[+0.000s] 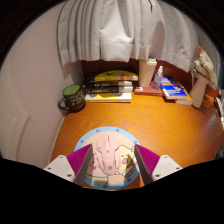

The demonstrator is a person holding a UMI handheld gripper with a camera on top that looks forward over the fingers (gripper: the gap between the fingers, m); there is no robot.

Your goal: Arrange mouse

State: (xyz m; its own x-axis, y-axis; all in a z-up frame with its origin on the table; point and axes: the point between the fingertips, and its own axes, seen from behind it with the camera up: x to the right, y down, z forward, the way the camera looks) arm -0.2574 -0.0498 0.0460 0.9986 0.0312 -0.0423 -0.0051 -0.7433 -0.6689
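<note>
Mouse [104, 163], pale pink, sits between our jaws on a round blue mat [92, 140] on the desk [160, 120]; we cannot tell whether they pinch it. We judge it light, rigid, slick: grip its flanks.

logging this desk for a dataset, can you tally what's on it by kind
mug: 1
book stack: 1
blue book: 1
cup: 1
round mouse mat: 1, just ahead of and between the fingers of the open gripper
total: 5
No mouse is clearly visible; the items at the far right of the desk are too unclear to count.
</note>
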